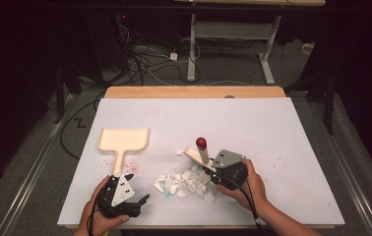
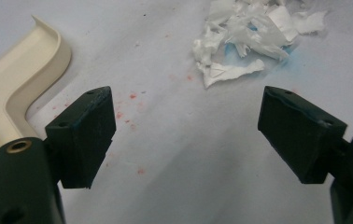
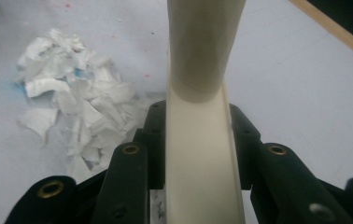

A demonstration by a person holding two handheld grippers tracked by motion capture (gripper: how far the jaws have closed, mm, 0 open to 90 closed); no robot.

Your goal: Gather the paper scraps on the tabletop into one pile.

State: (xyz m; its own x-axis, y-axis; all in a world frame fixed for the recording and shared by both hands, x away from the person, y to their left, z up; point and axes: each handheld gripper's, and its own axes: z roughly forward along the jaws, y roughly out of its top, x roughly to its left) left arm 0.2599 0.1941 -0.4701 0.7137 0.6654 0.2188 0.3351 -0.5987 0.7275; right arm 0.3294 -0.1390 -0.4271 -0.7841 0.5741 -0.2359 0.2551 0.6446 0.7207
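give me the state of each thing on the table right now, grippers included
dustpan: flat on the table, nothing in it, not held
brush: clamped by its handle, red-tipped end raised
paper scraps: loose heap on the table, not yet swept up
left gripper: open, nothing between the jaws, near the dustpan handle
right gripper: shut on the brush handle
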